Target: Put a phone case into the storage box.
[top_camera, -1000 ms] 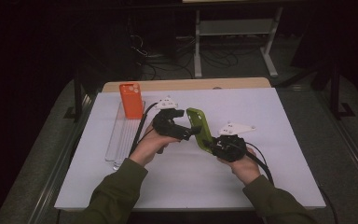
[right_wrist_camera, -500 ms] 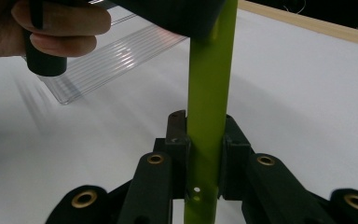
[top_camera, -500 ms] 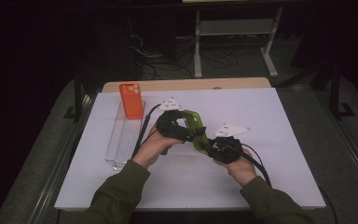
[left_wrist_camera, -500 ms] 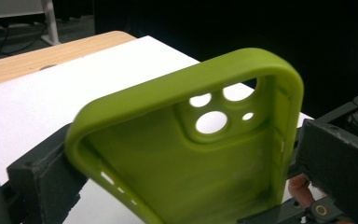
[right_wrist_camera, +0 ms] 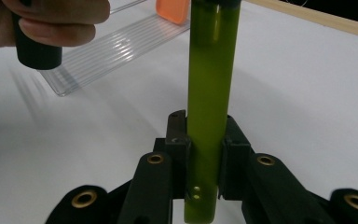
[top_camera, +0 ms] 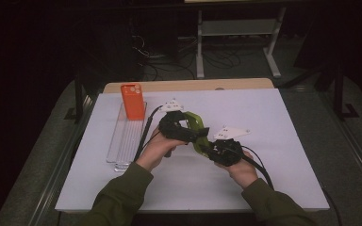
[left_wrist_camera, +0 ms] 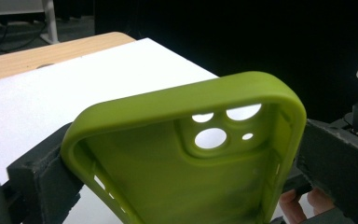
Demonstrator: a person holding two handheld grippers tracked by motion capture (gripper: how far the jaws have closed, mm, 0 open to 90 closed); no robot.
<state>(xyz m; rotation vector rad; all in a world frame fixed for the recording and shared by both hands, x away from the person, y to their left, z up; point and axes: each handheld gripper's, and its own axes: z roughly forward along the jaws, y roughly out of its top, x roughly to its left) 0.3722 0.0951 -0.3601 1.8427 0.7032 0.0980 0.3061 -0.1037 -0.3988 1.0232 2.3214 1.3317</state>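
A green phone case [top_camera: 194,123] hangs above the white table top between both grippers. My right gripper [top_camera: 206,144] is shut on the case's lower end. In the right gripper view the green case [right_wrist_camera: 212,84] stands edge-on, with the right gripper [right_wrist_camera: 204,140] clamped on it near its bottom. My left gripper [top_camera: 192,133] spans the case's width. The left gripper view looks into the hollow inside of the green case [left_wrist_camera: 168,172], camera holes at the top, with the left gripper [left_wrist_camera: 186,161] pressing a pad on each long side. An orange phone case [top_camera: 132,101] stands upright in a rack.
A clear ribbed rack [top_camera: 126,139] lies left of the hands and holds the orange case at its far end. A white sheet [top_camera: 273,122] covers the table, with a wooden edge [top_camera: 188,85] at the back. Black cables trail from both grippers toward the person.
The green case has tipped from standing beside the left gripper to lying between its jaws. The right gripper shifted slightly left with it. The left hand hardly moved.
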